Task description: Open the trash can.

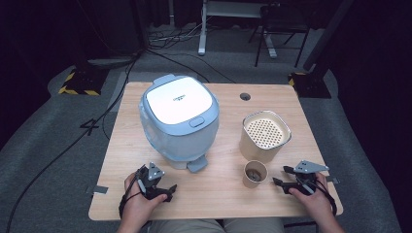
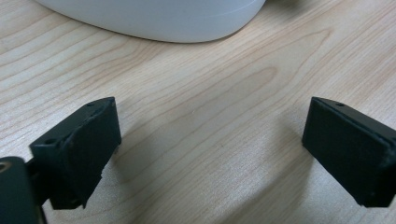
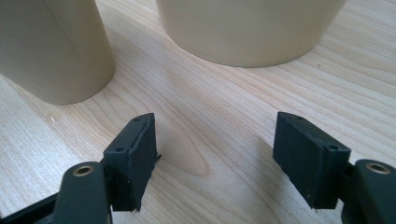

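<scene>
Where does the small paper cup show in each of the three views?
High view: the small paper cup stands near the front edge, right of centre, just left of the right gripper.
Left gripper view: not in it; there the pale appliance base lies ahead.
Right gripper view: upper left, beside the larger beige container.
Shared landmark: the wooden table.

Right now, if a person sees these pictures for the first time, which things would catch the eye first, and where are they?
First comes the big pale blue rice cooker with its white lid shut, at the left middle of the wooden table. To its right stands a beige container with a perforated insert, and a small paper cup in front of it. At the near edge, the left gripper and the right gripper rest open, holding nothing.
</scene>
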Demonstrator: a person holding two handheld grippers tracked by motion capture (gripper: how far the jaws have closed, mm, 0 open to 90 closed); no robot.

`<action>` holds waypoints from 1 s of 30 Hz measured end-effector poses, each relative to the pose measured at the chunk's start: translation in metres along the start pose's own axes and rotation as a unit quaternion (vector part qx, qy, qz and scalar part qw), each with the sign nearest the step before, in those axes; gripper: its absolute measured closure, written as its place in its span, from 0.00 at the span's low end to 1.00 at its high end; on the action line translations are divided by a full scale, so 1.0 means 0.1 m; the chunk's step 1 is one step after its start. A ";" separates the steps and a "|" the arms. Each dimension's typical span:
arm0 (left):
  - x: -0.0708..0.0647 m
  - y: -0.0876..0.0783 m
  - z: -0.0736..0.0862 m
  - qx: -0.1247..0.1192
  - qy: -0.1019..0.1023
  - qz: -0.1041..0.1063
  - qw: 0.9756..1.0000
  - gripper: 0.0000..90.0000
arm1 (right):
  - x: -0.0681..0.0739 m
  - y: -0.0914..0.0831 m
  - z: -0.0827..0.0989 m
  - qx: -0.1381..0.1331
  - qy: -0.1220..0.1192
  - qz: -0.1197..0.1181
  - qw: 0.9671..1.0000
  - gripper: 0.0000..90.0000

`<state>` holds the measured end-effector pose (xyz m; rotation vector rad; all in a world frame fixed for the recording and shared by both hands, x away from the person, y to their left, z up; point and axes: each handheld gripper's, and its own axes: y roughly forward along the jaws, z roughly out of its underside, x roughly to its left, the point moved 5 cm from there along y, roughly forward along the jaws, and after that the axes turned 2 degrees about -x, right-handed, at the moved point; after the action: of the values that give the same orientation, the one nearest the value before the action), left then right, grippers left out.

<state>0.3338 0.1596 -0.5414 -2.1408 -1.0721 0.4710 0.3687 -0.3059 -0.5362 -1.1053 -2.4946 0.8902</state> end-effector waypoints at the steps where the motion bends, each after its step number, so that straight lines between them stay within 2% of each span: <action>1: 0.00 0.00 0.00 -0.001 0.000 0.001 1.000 0.07 | 0.00 0.00 0.00 0.000 0.000 0.000 1.000 0.34; 6: -0.01 -0.02 0.00 -0.005 0.008 0.009 1.000 0.12 | 0.00 0.00 0.00 0.000 0.000 0.000 1.000 0.34; 8: -0.02 -0.04 0.00 -0.005 0.009 0.015 1.000 0.22 | 0.00 0.00 0.00 0.000 0.000 0.000 1.000 0.34; 9: -0.02 -0.07 -0.01 0.002 0.016 0.016 1.000 0.25 | 0.00 0.00 0.00 0.000 0.000 0.000 1.000 0.34; 12: -0.03 -0.12 -0.01 0.013 0.013 0.010 1.000 0.41 | 0.00 0.00 0.00 0.000 0.000 0.000 1.000 0.34; 15: -0.05 -0.19 -0.03 0.019 0.028 0.014 0.999 0.46 | 0.00 0.00 0.00 0.000 0.000 0.000 1.000 0.34; 22: -0.16 -0.36 -0.11 0.033 0.028 0.042 0.998 0.53 | 0.00 0.00 0.00 0.000 0.000 -0.001 1.000 0.34; 28: -0.25 -0.51 -0.26 0.002 0.031 0.065 0.997 0.53 | 0.00 0.00 0.00 0.000 0.000 -0.001 1.000 0.34; 30: -0.27 -0.58 -0.33 -0.019 0.033 0.078 0.996 0.53 | 0.00 0.00 0.00 0.000 0.000 -0.001 1.000 0.34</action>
<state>0.3045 0.1484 -0.4759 -2.2674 -0.8883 0.4512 0.3688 -0.3060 -0.5362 -1.1021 -2.4958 0.8905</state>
